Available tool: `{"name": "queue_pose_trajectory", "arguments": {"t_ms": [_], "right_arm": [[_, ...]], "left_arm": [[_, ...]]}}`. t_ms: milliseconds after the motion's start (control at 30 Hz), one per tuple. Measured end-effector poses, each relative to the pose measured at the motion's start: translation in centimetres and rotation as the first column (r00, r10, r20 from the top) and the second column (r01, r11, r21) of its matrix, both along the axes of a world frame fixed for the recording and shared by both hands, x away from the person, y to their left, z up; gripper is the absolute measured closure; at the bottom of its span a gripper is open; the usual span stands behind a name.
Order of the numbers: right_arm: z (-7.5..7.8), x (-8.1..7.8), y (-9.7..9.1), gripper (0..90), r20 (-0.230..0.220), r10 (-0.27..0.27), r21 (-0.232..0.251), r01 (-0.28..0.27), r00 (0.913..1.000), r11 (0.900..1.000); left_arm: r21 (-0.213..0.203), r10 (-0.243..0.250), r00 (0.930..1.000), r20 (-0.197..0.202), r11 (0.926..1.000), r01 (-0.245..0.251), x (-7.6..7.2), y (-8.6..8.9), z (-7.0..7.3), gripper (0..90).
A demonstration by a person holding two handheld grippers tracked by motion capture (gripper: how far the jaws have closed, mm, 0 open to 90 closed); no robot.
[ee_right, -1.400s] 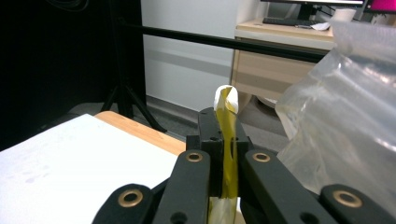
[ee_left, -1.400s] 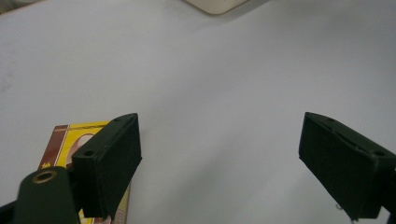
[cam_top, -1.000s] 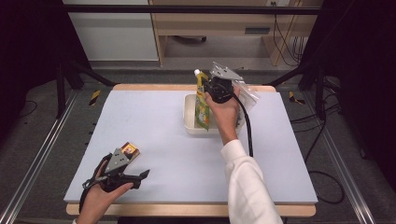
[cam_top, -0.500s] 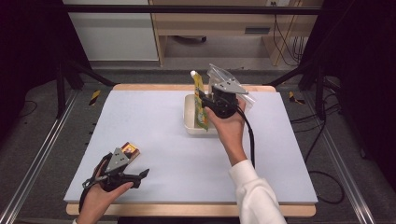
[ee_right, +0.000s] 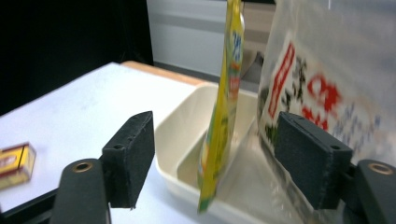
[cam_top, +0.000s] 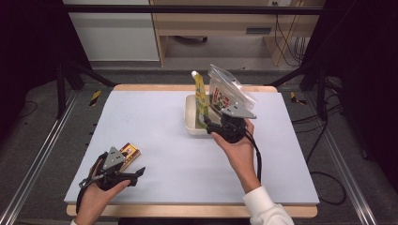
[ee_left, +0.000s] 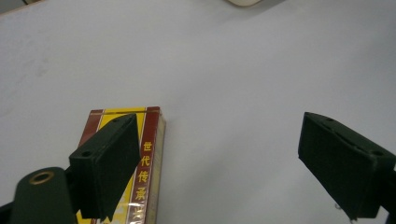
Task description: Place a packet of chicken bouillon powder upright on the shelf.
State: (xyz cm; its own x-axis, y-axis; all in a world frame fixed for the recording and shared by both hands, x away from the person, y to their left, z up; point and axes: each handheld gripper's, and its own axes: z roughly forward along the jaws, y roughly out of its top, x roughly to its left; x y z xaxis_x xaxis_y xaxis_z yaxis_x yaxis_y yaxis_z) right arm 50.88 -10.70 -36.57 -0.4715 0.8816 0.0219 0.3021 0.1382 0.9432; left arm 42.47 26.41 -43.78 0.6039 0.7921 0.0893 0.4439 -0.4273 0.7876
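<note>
With its jaws just opened, the right gripper (cam_top: 215,127) has drawn back from the yellow pouch (cam_top: 201,101), now standing released in the tub (cam_top: 190,123) beside the bag (cam_top: 225,93); the left gripper (cam_top: 136,172) idles, jaws apart, by the box (cam_top: 130,152).

My right gripper (cam_top: 213,127) pulled back toward me — jaws just opened, letting go of the clear snack bag (cam_top: 227,91) — now propped in the cream tray (cam_top: 190,117).

By my left tongs' jaw, the red-and-yellow box (ee_left: 140,163) carries gold characters 世代传承 down its side. The pouch prints are too blurred to read.
</note>
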Motion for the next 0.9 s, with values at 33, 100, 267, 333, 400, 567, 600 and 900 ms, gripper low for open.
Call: {"name": "queue_pose_trajectory", "arguments": {"t_ms": [33,100,267,333,400,567,600,900], "right_arm": [[-0.4,-0.2,-0.2,27.9,-0.008,0.000,0.001,0.000,1.0000,1.0000],[-1.0,-0.5,-0.4,26.8,-0.024,0.004,-0.006,-0.004,0.9997,1.0000],[-2.3,-1.5,-1.0,23.9,-0.047,0.004,-0.017,-0.005,0.9989,0.9998],[-2.7,-1.9,-1.2,22.3,-0.056,0.009,-0.030,-0.011,0.9984,0.9995],[-3.0,-2.4,-1.4,21.2,-0.065,0.012,-0.038,-0.015,0.9978,0.9992],[-4.1,-4.1,-2.3,18.3,-0.082,0.032,-0.053,-0.037,0.9961,0.9979],[-4.4,-4.5,-2.5,17.7,-0.087,0.036,-0.051,-0.041,0.9956,0.9978],[-6.4,-6.8,-3.5,10.8,-0.130,0.088,-0.078,-0.099,0.9876,0.9920]], "left_arm": [[0.000,0.005,1.0000,-0.003,1.0000,-0.005,0.0,0.1,0.0,12.6],[0.000,0.013,0.9999,-0.007,0.9999,-0.013,0.1,0.3,0.0,12.6],[0.006,0.031,0.9995,-0.010,0.9995,-0.031,0.2,0.8,-0.1,12.5],[0.011,0.038,0.9992,-0.011,0.9992,-0.037,0.3,1.1,-0.1,12.5],[0.015,0.051,0.9986,-0.013,0.9986,-0.051,0.3,1.3,-0.1,12.5],[0.040,0.071,0.9972,-0.024,0.9967,-0.070,0.7,1.9,0.1,12.5],[0.044,0.077,0.9966,-0.028,0.9961,-0.076,0.9,2.0,0.2,12.5],[0.147,0.072,0.9899,-0.122,0.9877,-0.054,1.9,3.0,0.8,12.3]]}}
